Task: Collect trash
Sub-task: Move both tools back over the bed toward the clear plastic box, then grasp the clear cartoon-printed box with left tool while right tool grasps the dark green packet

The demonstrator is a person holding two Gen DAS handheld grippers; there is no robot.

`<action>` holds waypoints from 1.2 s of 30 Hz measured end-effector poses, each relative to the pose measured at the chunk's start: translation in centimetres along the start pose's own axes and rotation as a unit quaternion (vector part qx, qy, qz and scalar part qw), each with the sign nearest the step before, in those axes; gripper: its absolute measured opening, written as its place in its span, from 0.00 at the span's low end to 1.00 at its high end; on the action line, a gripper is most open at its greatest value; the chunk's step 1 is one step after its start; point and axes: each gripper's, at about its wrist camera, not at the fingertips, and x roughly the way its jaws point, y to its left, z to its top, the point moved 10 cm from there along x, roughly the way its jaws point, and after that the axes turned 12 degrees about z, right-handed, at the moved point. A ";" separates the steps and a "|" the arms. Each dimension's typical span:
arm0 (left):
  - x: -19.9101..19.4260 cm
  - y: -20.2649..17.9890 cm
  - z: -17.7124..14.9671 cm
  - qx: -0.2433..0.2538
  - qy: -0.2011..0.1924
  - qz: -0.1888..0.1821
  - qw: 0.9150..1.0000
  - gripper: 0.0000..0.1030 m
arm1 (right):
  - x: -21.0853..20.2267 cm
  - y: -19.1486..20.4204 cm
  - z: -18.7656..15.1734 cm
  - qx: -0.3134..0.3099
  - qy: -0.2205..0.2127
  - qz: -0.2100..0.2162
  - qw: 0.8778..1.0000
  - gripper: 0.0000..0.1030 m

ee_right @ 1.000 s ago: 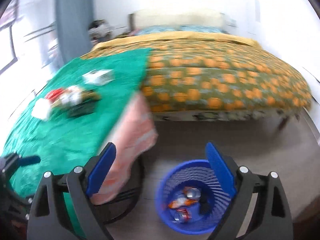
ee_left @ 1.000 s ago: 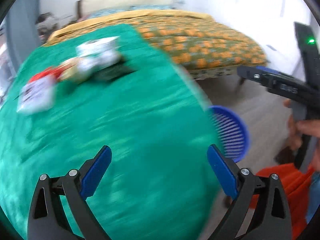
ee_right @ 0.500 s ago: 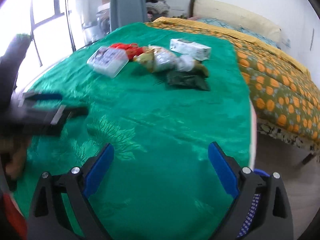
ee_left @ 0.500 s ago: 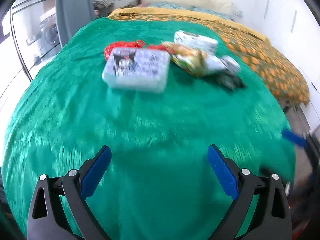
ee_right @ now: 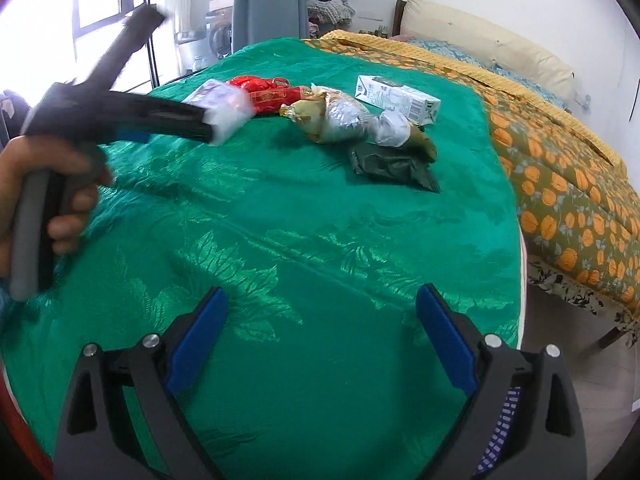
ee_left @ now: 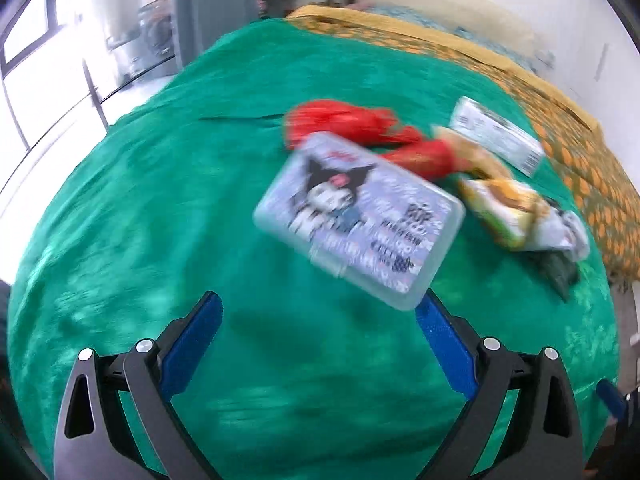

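Note:
Trash lies on the green tablecloth (ee_right: 304, 216). In the left wrist view, a clear tissue pack with a cartoon print (ee_left: 360, 216) lies just ahead of my open left gripper (ee_left: 318, 312), its near corner by the right fingertip. Behind it are a red wrapper (ee_left: 360, 132), a yellow snack bag (ee_left: 504, 204), a white carton (ee_left: 496, 136) and a dark green wrapper (ee_left: 556, 272). My right gripper (ee_right: 322, 300) is open over bare cloth, well short of the snack bag (ee_right: 332, 120), carton (ee_right: 396, 98) and dark wrapper (ee_right: 392, 164). There the left gripper (ee_right: 204, 122) reaches the pack (ee_right: 228, 108).
A hand (ee_right: 48, 184) holds the left gripper's handle at the left. A blue mesh basket (ee_right: 500, 432) shows on the floor under the table's right edge. A bed with an orange-patterned cover (ee_right: 560, 168) stands to the right, windows and a curtain at the back left.
Both grippers swung away from the blue basket and floor to face the table. The left gripper then moved forward, close up to the tissue pack. Both stayed open.

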 end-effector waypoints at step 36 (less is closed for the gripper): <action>-2.2 -2.2 -2.2 0.152 0.008 -0.079 0.985 0.66 | 0.2 -0.1 -0.7 0.036 0.000 0.026 0.999 0.92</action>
